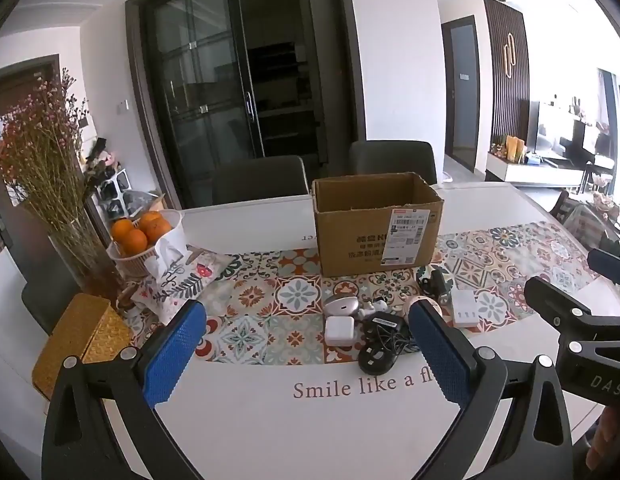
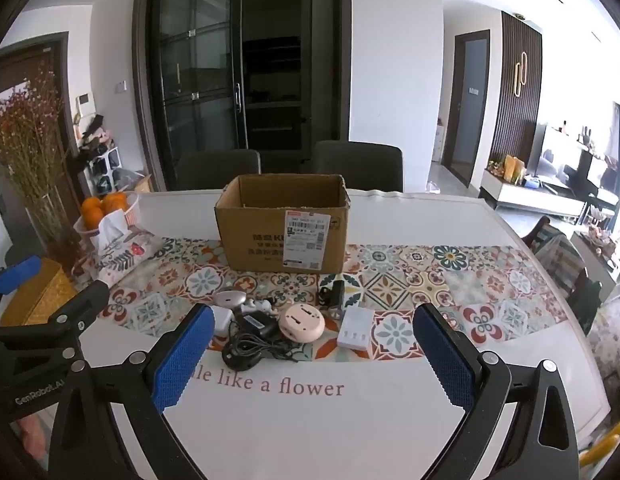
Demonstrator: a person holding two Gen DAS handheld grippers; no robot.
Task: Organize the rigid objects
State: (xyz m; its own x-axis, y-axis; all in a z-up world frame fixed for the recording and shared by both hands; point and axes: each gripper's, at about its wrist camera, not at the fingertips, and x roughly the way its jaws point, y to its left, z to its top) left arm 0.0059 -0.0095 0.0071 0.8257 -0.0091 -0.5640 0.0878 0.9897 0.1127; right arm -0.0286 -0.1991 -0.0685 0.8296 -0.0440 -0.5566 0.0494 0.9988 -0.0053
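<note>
An open cardboard box (image 1: 375, 224) (image 2: 284, 222) stands on the patterned runner. In front of it lies a cluster of small items: a silver device (image 1: 337, 303) (image 2: 230, 299), a white square charger (image 1: 339, 330), a black adapter with tangled cable (image 1: 383, 340) (image 2: 254, 334), a round pink device (image 2: 302, 321), a white rectangular charger (image 1: 465, 312) (image 2: 354, 332) and a black plug (image 2: 335, 294). My left gripper (image 1: 310, 350) is open and empty above the table's near side. My right gripper (image 2: 313, 354) is open and empty, just short of the cluster.
A basket of oranges (image 1: 144, 232), a floral tissue pouch (image 1: 182, 276), a vase of dried flowers (image 1: 50, 168) and a woven yellow box (image 1: 80, 340) stand at the left. Two dark chairs (image 2: 290, 164) sit behind the table. The table edge (image 2: 549, 248) curves at the right.
</note>
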